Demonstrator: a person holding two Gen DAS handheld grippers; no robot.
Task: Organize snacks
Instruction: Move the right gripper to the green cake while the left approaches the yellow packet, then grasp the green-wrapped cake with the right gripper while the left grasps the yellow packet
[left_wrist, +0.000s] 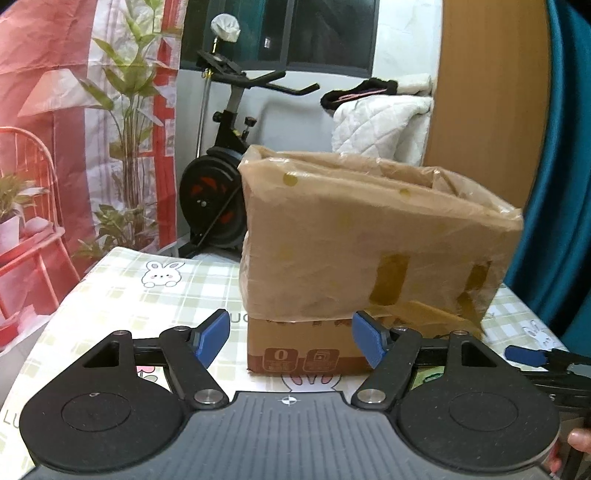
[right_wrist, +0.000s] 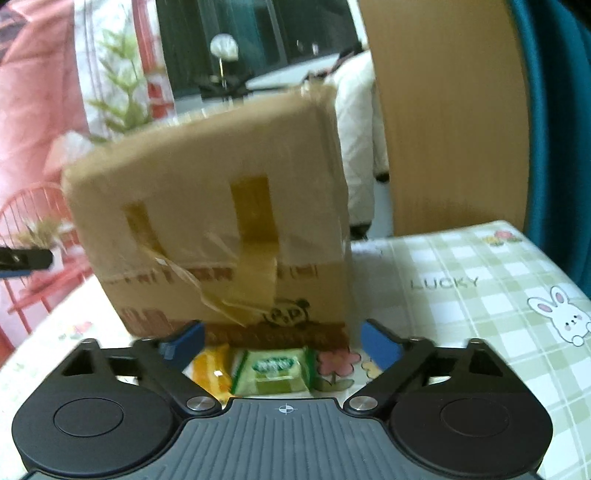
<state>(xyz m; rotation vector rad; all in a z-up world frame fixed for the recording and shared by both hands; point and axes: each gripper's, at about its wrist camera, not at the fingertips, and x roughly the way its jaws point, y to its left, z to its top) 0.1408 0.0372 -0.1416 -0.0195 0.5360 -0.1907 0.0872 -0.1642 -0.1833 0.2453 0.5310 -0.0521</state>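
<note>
1. Fingers (left_wrist: 212, 338) of the left gripper (left_wrist: 290, 341) stand apart, released, grasping nothing; the cardboard box (left_wrist: 369, 251) sits just ahead on the counter (left_wrist: 122, 295).
2. Right gripper (right_wrist: 282, 345) fingers (right_wrist: 380, 349) are also released; a green snack packet (right_wrist: 275, 373) and an orange snack packet (right_wrist: 210, 369) lie between them, before the box.

Box (left_wrist: 332, 236) interior hidden, orange snack (right_wrist: 212, 369) partly behind claw, box print perhaps motion-blurred

place: home | cues: exercise bike (left_wrist: 221, 166); bunny tablecloth (left_wrist: 147, 295)
</note>
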